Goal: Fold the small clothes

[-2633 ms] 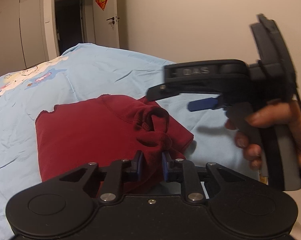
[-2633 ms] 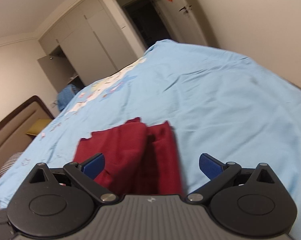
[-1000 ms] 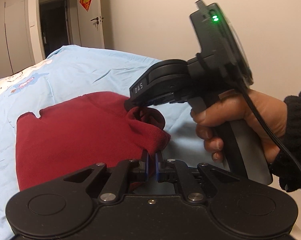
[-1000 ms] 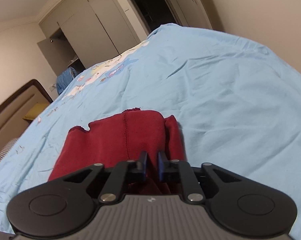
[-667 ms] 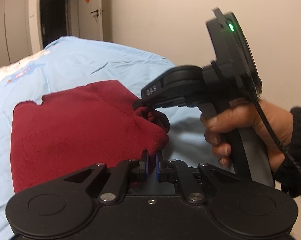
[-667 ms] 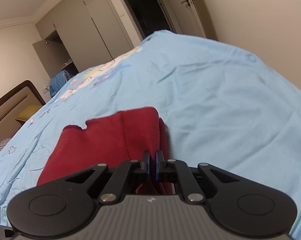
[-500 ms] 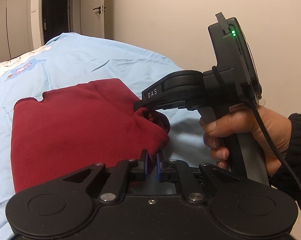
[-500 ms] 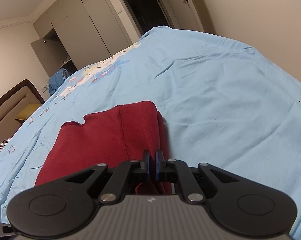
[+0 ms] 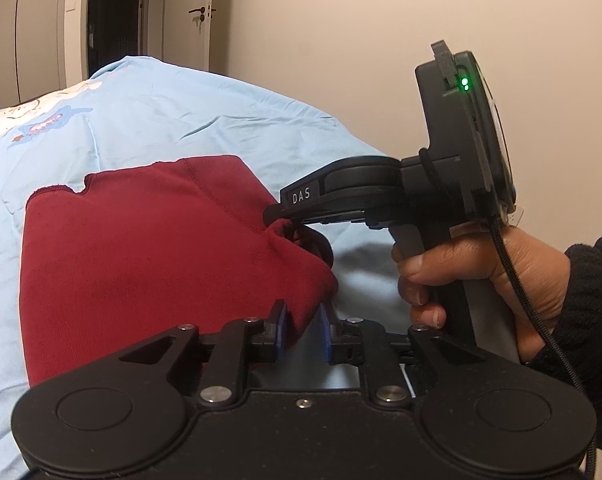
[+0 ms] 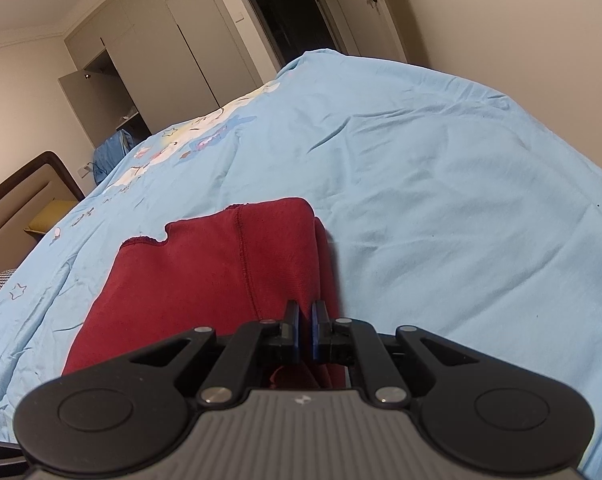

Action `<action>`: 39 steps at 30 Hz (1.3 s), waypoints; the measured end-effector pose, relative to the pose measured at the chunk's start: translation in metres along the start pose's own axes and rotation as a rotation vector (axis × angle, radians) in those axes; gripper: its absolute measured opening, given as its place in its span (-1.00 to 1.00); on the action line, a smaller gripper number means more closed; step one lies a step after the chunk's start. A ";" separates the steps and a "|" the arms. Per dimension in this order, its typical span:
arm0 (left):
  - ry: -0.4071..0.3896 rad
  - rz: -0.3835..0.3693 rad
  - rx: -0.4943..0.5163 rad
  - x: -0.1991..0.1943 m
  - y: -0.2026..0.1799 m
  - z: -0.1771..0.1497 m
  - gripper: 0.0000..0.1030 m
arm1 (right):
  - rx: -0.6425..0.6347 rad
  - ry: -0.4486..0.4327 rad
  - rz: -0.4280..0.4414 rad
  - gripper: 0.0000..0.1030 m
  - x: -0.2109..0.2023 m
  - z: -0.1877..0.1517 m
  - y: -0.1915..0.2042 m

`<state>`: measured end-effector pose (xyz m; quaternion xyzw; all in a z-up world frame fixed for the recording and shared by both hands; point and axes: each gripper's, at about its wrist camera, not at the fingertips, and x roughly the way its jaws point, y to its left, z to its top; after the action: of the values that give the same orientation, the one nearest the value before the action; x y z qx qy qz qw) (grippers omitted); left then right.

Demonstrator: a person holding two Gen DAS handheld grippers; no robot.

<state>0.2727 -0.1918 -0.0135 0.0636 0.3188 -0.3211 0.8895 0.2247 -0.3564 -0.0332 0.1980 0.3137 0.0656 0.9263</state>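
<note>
I am working a dark red garment (image 9: 149, 248) that is lying part-folded on the light blue bed sheet (image 10: 441, 184), near the bed's right edge. My right gripper (image 10: 305, 336) is pinching the garment's near right corner; its jaws are nearly closed with red cloth bunched between and under them. In the left wrist view that same gripper (image 9: 275, 216) is biting the bunched corner from the side, the operator's hand (image 9: 481, 276) wrapped around its handle. My left gripper (image 9: 303, 330) is sitting at the near edge of the cloth with its jaws parted; the corner of fabric is lying between the blue pads (image 9: 281, 330), touching the left one only, so I am not holding anything there.

I judge that I am letting go with the left while the right keeps its corner. To do this well, I am thinking of backing the left jaws straight away so a pad is not dragging the fold open, and keeping the right hand low and steady. The 2 layers look soft and likely to slump if lifted unevenly.
</note>
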 end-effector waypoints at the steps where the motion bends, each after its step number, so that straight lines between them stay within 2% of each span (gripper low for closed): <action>1: -0.003 -0.006 -0.008 -0.001 0.001 0.000 -0.56 | -0.001 0.000 -0.001 -0.86 0.000 0.000 0.000; 4: -0.016 -0.035 -0.033 -0.007 0.005 0.002 -0.14 | 0.000 0.001 -0.004 -0.81 0.000 0.000 0.000; 6: -0.032 -0.039 -0.057 -0.015 0.009 0.003 0.28 | 0.001 0.001 -0.009 -0.68 0.000 -0.001 -0.001; 9: -0.064 -0.019 -0.121 -0.026 0.023 0.005 0.53 | 0.009 -0.003 -0.014 -0.50 -0.002 -0.001 -0.003; 10: -0.073 -0.003 -0.144 -0.029 0.030 0.005 0.58 | 0.011 -0.004 -0.016 -0.36 -0.003 -0.001 -0.005; 11: -0.084 0.022 -0.169 -0.032 0.036 0.006 0.68 | 0.016 -0.006 -0.018 -0.23 -0.004 -0.001 -0.007; 12: -0.092 0.046 -0.188 -0.034 0.043 0.007 0.73 | 0.024 -0.006 -0.018 -0.17 -0.004 -0.001 -0.009; 15: -0.106 0.141 -0.240 -0.038 0.065 0.009 0.83 | 0.060 -0.009 -0.001 0.08 -0.005 0.000 -0.016; 17: -0.100 0.212 -0.280 -0.037 0.082 0.010 0.88 | 0.075 -0.011 0.016 0.31 -0.005 0.001 -0.017; 20: -0.089 0.274 -0.352 -0.037 0.109 0.009 0.94 | 0.082 -0.006 0.040 0.44 -0.002 0.002 -0.015; 24: -0.069 0.309 -0.417 -0.037 0.141 0.006 0.98 | 0.075 0.006 0.060 0.51 0.007 0.003 -0.010; 26: -0.050 0.311 -0.447 -0.033 0.157 0.003 0.98 | 0.081 0.015 0.074 0.59 0.011 0.003 -0.008; 29: -0.036 0.274 -0.526 -0.031 0.182 -0.003 0.97 | 0.093 0.026 0.078 0.62 0.018 0.002 -0.007; 34: -0.053 0.202 -0.659 -0.031 0.210 -0.015 0.69 | 0.097 0.033 0.068 0.59 0.025 -0.001 -0.010; 38: -0.048 0.139 -0.710 -0.021 0.220 -0.021 0.34 | 0.089 0.026 0.064 0.51 0.027 -0.004 -0.011; 39: -0.049 0.119 -0.722 -0.018 0.221 -0.023 0.20 | 0.088 0.023 0.063 0.50 0.027 -0.005 -0.011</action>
<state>0.3855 -0.0009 -0.0404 -0.2438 0.3861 -0.1372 0.8790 0.2431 -0.3579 -0.0566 0.2477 0.3206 0.0829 0.9105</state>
